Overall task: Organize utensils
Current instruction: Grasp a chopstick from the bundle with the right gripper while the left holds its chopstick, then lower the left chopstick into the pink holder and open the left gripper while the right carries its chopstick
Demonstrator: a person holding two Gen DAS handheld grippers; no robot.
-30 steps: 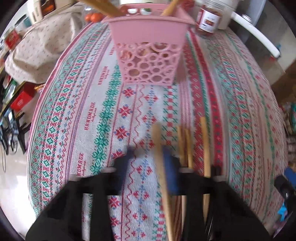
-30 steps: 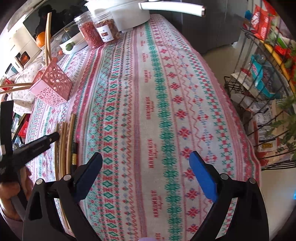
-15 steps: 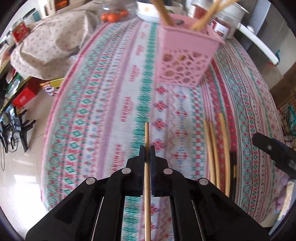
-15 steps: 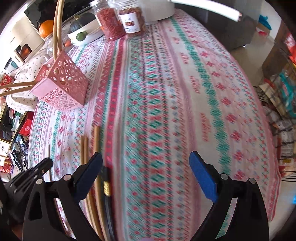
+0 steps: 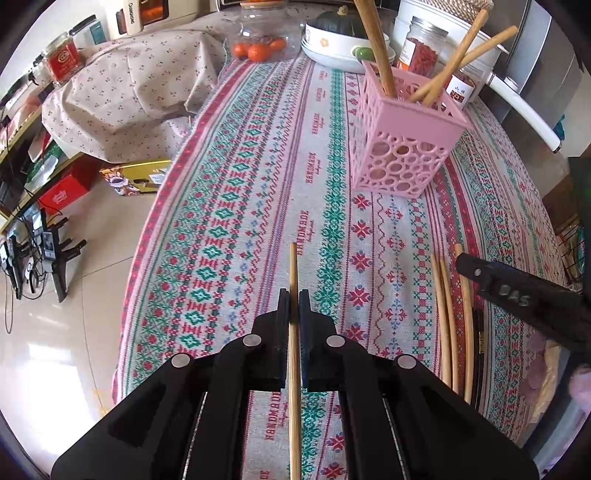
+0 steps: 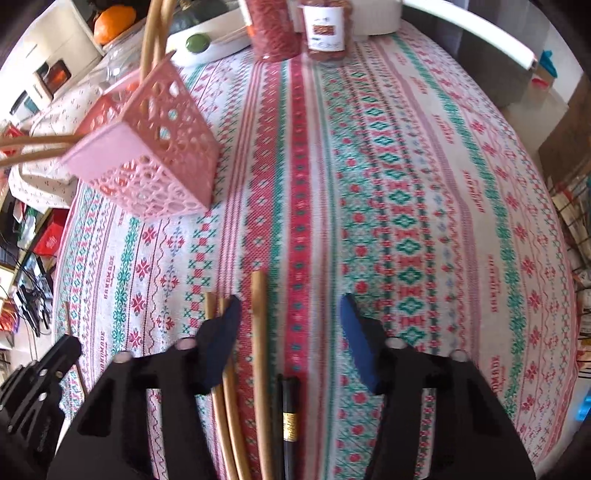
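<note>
My left gripper [image 5: 293,301] is shut on a thin wooden chopstick [image 5: 293,273], held above the patterned tablecloth [image 5: 236,206]. A pink perforated holder [image 5: 402,144] stands up and to the right with several wooden utensils in it. Loose wooden chopsticks [image 5: 448,314] lie on the cloth to the right. My right gripper [image 6: 291,314] hangs over those loose chopsticks [image 6: 258,332], its jaws closing. A thick wooden stick and a black utensil [image 6: 288,413] lie between the blue pads, which do not touch them. The pink holder [image 6: 159,162] is at upper left.
Jars of red contents [image 6: 325,26], a white dish [image 5: 332,48] and oranges [image 5: 255,51] stand at the table's far end. A floral cloth bundle [image 5: 125,88] sits left of the table. The table's left edge drops to the floor [image 5: 55,332]. A wire rack [image 6: 576,229] stands on the right.
My left gripper closed on a chopstick and lifted it off the cloth, drifting left. My right gripper moved left over the loose chopsticks and its jaws narrowed.
</note>
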